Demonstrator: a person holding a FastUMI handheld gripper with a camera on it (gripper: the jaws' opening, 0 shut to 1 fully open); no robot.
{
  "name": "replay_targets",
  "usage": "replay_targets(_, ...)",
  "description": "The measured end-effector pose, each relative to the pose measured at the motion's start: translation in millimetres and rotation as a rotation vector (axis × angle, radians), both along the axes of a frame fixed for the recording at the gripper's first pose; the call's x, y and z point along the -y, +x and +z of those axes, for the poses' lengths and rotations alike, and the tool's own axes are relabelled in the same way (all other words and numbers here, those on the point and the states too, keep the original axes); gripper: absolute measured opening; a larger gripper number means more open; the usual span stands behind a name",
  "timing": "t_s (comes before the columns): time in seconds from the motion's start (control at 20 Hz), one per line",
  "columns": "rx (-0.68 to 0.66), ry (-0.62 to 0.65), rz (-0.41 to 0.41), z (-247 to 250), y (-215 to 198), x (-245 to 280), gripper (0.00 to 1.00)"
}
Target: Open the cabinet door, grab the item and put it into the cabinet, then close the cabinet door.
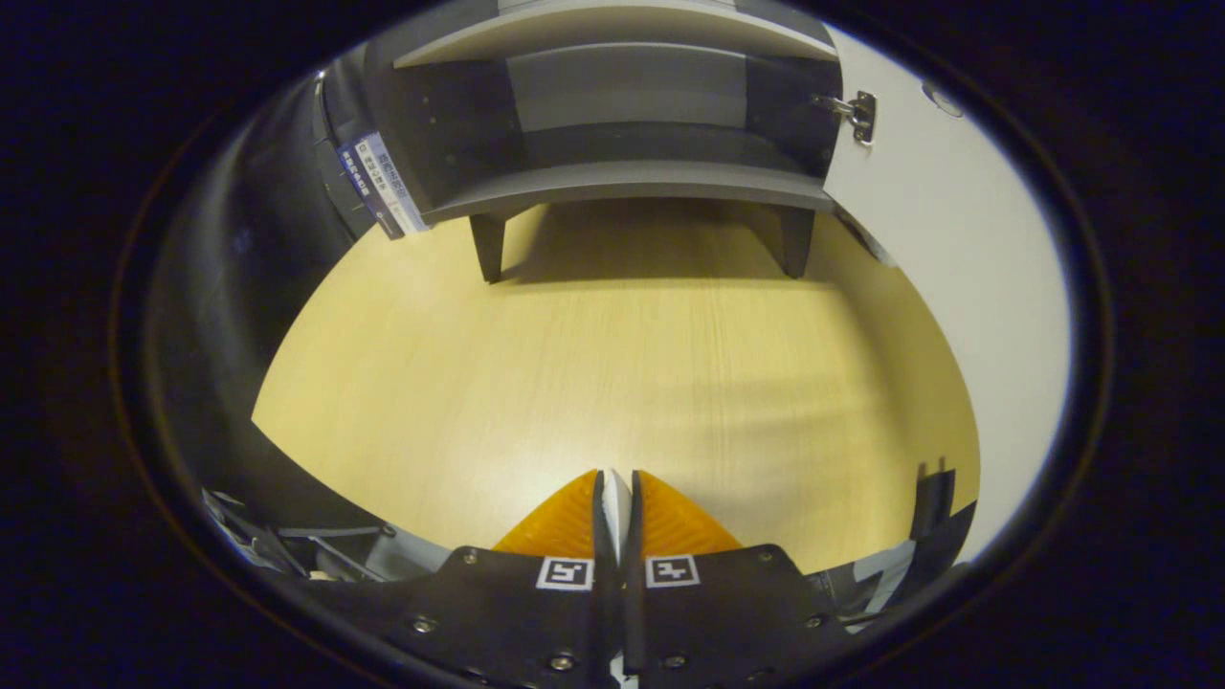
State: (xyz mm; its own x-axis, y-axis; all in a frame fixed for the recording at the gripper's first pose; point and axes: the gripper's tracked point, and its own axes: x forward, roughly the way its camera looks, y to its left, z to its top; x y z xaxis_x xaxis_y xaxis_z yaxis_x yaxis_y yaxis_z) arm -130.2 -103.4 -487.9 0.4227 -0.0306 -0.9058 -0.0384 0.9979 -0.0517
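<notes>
Ahead, your gripper [615, 493] hangs over the bare wooden table [612, 383]; its fingers [565, 526] stand nearly closed, pressed on a thin pale item [616, 502] pinched edge-on between them; what that item is cannot be told. Well beyond the fingers the cabinet [622, 182] stands on short legs [486, 247] at the table's far side; its interior with a shelf [612, 33] lies exposed. Its door [957, 268] is swung wide to the right, hinge [858, 115] showing at the cabinet's edge.

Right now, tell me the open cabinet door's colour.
White: the cabinet door, in the gripper view.
</notes>
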Motion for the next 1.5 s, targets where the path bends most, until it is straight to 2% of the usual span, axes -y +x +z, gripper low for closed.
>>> replay_targets(0.2,0.02,-0.007,0.006,24.0,10.9,-5.2,0.06)
replay_targets(0.45,0.096,0.01,0.014,87.2,47.4,-15.1,0.06)
replay_targets(1.0,0.455,0.014,0.11,291.4,157.0,-45.4,0.06)
replay_targets(1.2,0.548,0.074,0.097,349.6,196.1,-56.7,0.06)
replay_targets(1.5,0.537,0.124,0.05,375.0,233.4,-52.5,0.05)
